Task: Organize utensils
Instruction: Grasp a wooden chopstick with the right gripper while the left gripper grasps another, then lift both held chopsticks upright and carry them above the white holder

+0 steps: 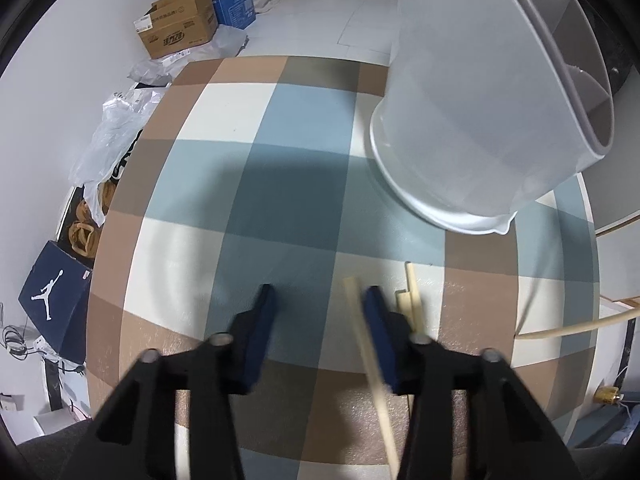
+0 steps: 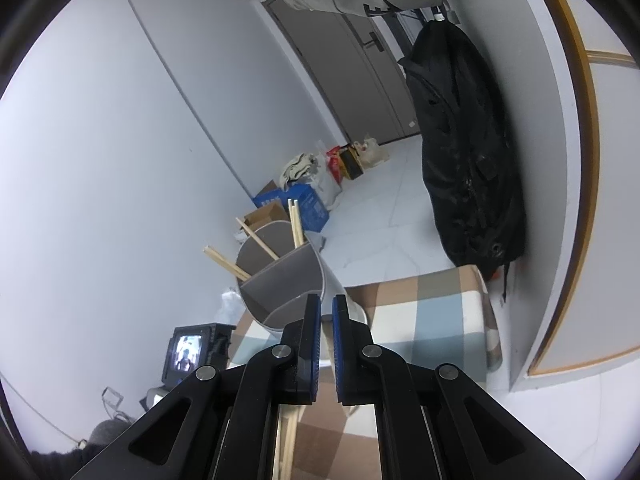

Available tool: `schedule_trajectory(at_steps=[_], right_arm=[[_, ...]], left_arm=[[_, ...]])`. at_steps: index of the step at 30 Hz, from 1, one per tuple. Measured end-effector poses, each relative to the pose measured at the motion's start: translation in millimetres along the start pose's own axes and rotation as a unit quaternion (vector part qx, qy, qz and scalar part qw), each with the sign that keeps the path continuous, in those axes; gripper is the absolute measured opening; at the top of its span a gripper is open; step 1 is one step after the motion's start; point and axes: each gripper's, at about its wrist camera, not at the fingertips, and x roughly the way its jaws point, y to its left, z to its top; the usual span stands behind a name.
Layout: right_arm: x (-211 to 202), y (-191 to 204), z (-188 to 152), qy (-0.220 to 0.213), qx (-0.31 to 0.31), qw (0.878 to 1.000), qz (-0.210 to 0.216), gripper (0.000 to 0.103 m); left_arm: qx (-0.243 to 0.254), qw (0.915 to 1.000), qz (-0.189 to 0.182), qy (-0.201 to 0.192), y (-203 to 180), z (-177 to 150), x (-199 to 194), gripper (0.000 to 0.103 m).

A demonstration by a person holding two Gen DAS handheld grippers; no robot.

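Note:
My left gripper [image 1: 318, 300] is open just above the checked tablecloth [image 1: 256, 168]. A wooden chopstick [image 1: 374, 376] lies against the inner side of its right finger, not clamped. A few more chopsticks [image 1: 412, 300] lie just right of that finger. The white divided utensil holder [image 1: 472, 112] stands at the right. My right gripper [image 2: 326, 312] is raised with its jaws nearly closed and nothing visibly between them. The holder [image 2: 280, 276] sits just beyond it, with several chopsticks [image 2: 296, 222] standing in it. More chopsticks [image 2: 290, 436] lie below the gripper.
Cardboard boxes [image 1: 180, 26] and plastic bags [image 1: 116, 136] lie on the floor past the table's left edge. A dark shoe box [image 1: 54, 300] is at the left. A black bag [image 2: 464, 148] hangs on the right wall. A small screen [image 2: 186, 354] stands at lower left.

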Motion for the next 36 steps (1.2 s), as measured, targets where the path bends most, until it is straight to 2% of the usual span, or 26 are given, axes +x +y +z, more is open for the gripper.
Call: schedule_trajectory(at_steps=[1,3,5,7,12,16,21,24,27,31,32,36], right_arm=[[0.0,-0.1,-0.1,0.001,0.001,1.000,0.002,0.005],[-2.0,0.0,-0.1,0.000,0.001,1.000,0.002,0.005],[-4.2,-0.4,0.5,-0.001,0.004,1.000,0.003,0.005],[-5.2,-1.6,0.7,-0.001,0.007,1.000,0.003,0.005],[-5.4,-1.1,0.4,-0.002,0.004,1.000,0.003,0.004],[-5.8,2.7,-2.0,-0.005,-0.005,1.000,0.006,0.004],[-7.1,7.2,-4.5,-0.008,-0.008,1.000,0.007,0.005],[-8.3,10.1,-6.0,-0.010,-0.011,1.000,0.007,0.004],[-8.7,11.7,-6.3,-0.011,-0.016,1.000,0.005,0.004],[-7.3,9.9,-5.3,-0.011,-0.014,1.000,0.003,0.004],[-6.6,9.3,-4.9,-0.011,-0.013,1.000,0.003,0.004],[-4.8,8.8,-3.3,-0.010,-0.011,1.000,0.006,0.004]], left_arm=[[-0.001,1.0000,-0.002,-0.001,-0.4,0.7,-0.7,0.005],[-0.016,0.9997,-0.018,0.002,3.7,1.7,-0.4,0.004],[-0.031,0.9987,-0.038,-0.012,8.3,0.3,-3.1,0.002],[-0.033,0.9983,-0.043,-0.024,8.8,0.2,-7.3,0.001],[-0.031,0.9934,-0.072,-0.084,10.6,-6.2,-35.0,0.001],[-0.023,0.9893,-0.078,-0.121,10.0,-13.4,-54.9,0.001],[-0.025,0.9926,-0.097,-0.068,10.3,-7.4,-36.0,0.001],[-0.029,0.9952,-0.090,-0.024,10.3,-2.2,-16.6,0.017],[-0.019,0.9973,-0.065,-0.028,5.6,-0.5,-10.1,0.022],[-0.005,0.9991,-0.043,0.000,-0.9,0.2,7.9,0.025],[-0.002,0.9990,-0.042,-0.015,-1.3,0.1,6.8,0.025],[0.006,0.9994,-0.027,-0.020,-1.8,1.5,7.4,0.025]])
